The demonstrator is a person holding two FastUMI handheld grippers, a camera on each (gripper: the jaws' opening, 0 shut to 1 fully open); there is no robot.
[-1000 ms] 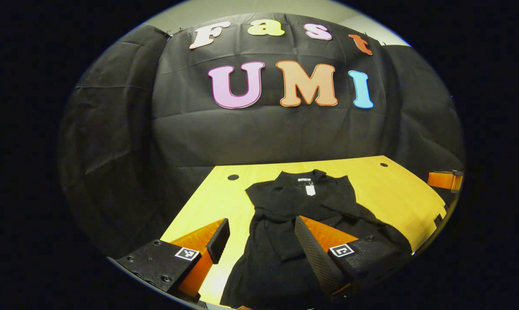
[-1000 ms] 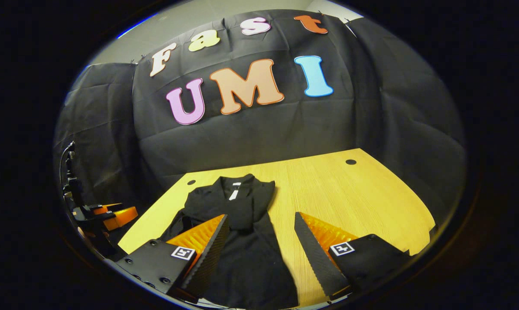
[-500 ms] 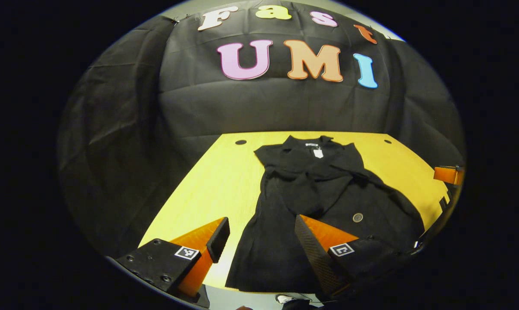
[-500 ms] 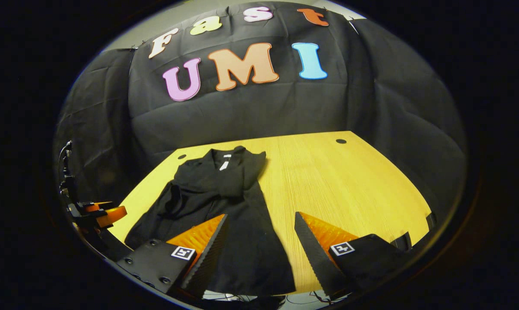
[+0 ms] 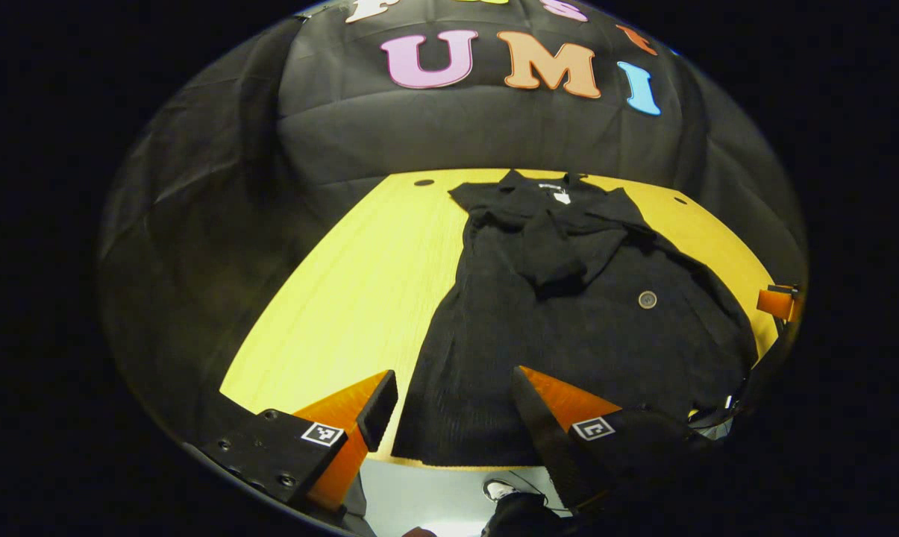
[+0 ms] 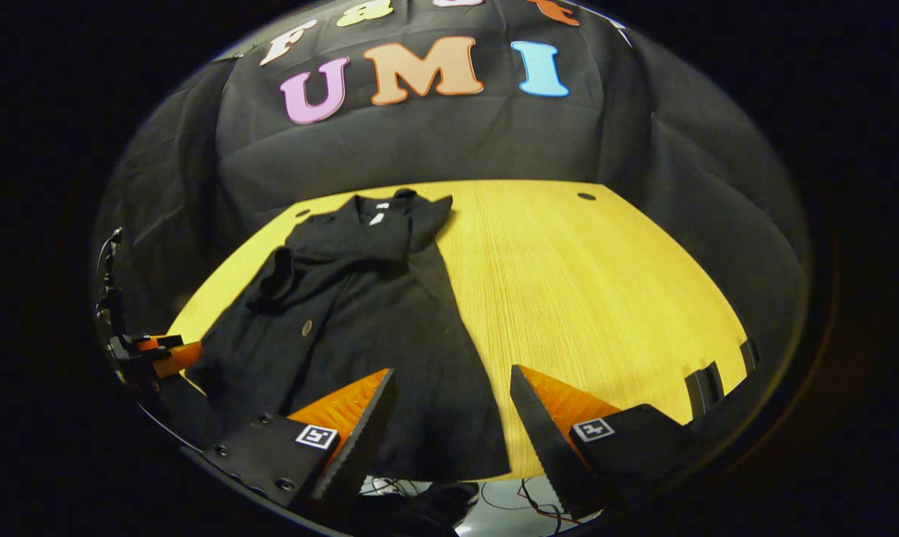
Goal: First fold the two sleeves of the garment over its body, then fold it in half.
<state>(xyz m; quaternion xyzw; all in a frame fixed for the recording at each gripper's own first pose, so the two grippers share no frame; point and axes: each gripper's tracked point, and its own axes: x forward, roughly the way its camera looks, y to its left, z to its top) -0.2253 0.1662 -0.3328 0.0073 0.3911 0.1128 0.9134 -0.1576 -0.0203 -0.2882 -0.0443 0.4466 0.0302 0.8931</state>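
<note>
While both pairs of fingers stand apart, empty, above the near edge, the left gripper (image 5: 453, 406) and right gripper (image 6: 453, 406) overlook one garment (image 5: 568, 321) flat on the surface (image 6: 591, 298), both sleeves folded in.

Garment (image 5: 568, 328) flat on worktop (image 5: 345, 298), collar at far edge, hem at near edge. Both sleeves lie over its body. Left gripper (image 5: 449, 418) & right gripper (image 6: 449, 418) above near edge.
</note>
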